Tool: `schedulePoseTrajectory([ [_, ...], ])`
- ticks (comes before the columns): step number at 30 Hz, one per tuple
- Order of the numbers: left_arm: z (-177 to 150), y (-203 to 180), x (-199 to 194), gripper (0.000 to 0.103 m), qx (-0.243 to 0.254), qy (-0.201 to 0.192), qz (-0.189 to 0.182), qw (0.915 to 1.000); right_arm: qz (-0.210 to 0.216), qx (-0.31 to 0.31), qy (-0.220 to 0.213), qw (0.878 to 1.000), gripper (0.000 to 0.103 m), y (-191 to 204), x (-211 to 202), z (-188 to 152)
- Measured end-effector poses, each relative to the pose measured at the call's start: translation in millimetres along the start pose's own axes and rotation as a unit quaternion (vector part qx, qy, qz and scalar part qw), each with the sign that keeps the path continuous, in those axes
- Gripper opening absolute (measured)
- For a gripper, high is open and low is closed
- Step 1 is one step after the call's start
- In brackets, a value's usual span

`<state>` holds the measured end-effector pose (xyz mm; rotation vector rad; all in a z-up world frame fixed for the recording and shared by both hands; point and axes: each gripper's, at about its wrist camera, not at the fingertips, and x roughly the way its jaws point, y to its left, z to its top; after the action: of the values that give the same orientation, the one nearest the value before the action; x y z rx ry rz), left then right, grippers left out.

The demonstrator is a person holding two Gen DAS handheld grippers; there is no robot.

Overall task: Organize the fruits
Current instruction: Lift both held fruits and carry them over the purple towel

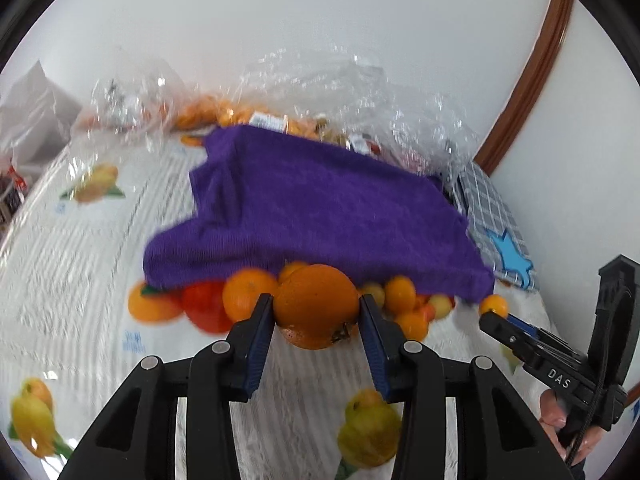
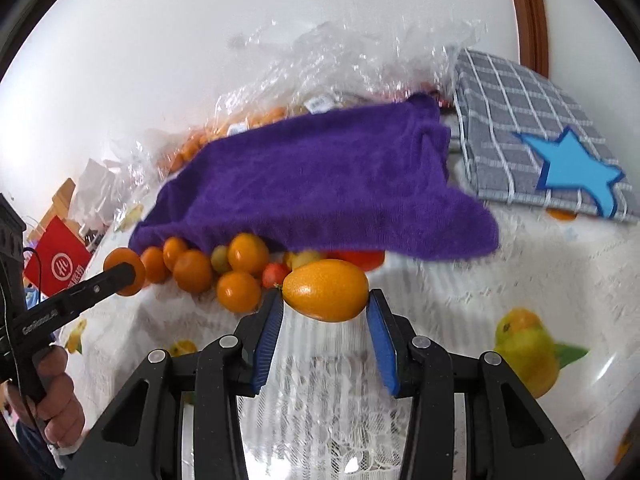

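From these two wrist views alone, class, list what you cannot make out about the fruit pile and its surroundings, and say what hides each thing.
- How many fruits lie in the pile: both views; the purple cloth covers all but its front edge.
- What the clear plastic bags hold: both views; glare, blur and the cloth.
- Labels on the bagged packs: left wrist view; too small and blurred to read.
- Underside of the orange in the left gripper: faces away.

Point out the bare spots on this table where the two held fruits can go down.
Free: the tablecloth in front of the purple towel, toward the grey checked cloth, and the stretch left of the towel in the left wrist view. Crowded: the fruit pile at the towel's front edge, and the plastic bags behind.
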<state>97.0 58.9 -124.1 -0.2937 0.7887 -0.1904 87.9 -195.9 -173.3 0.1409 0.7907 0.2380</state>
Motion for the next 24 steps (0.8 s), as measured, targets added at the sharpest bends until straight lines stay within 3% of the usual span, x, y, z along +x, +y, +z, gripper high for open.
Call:
schedulePoseTrajectory([
  [11, 62, -3, 7, 0.04, 0.015, -0.027, 0.019, 0.9993, -0.01, -0.003, -0.034, 0.999, 0.043, -1, -3, 58],
  [24, 102, 8, 88, 0.04, -0.004, 0.029, 0.05, 0.9983, -0.029, -0.011, -0.009, 0.999, 0.043, -11, 65, 100],
])
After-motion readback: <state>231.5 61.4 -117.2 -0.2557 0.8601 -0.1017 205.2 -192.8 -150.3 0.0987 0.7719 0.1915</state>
